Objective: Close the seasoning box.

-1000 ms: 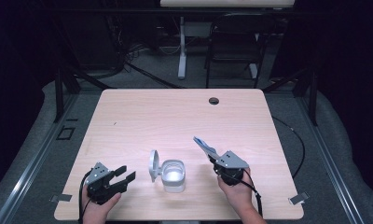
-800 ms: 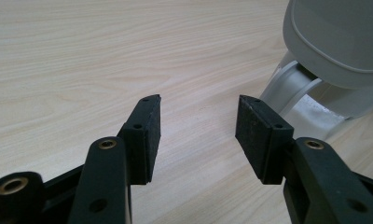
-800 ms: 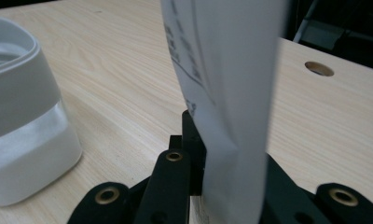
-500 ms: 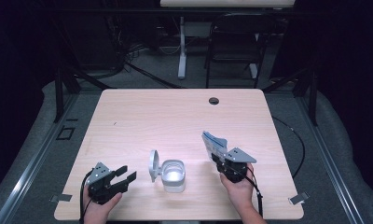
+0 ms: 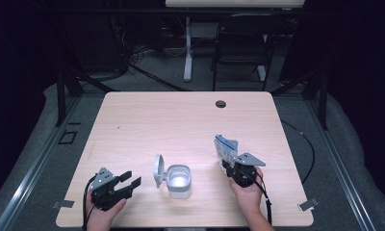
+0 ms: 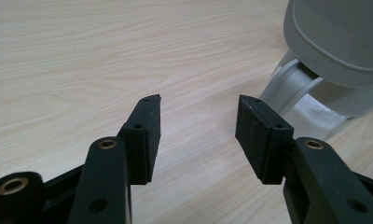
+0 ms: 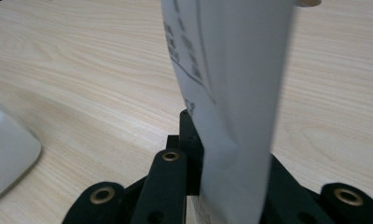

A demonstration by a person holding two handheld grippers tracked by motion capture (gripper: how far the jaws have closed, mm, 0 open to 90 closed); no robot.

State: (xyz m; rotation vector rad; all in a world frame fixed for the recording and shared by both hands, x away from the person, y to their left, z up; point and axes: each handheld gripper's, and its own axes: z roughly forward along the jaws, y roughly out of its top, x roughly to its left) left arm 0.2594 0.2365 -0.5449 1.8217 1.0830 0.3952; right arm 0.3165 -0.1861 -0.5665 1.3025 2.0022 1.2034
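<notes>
White flat printed packet (image 5: 225,148), pinched upright in right claw (image 5: 230,162) at four o'clock on pale wooden tabletop (image 5: 181,120), jaws just easing; left claw (image 5: 131,179) wide, empty beside open grey lidded container (image 5: 175,177); next likely: carry packet over container.

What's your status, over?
Left gripper open, empty. Right gripper shut on packet, jaws just easing. Container lid up. Path clear.

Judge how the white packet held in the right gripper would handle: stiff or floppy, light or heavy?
The white packet probably flexes: it creases where the right gripper pinches it. It stands upright unsupported, so it seems light and fairly springy. Its smooth printed face may slip.
</notes>
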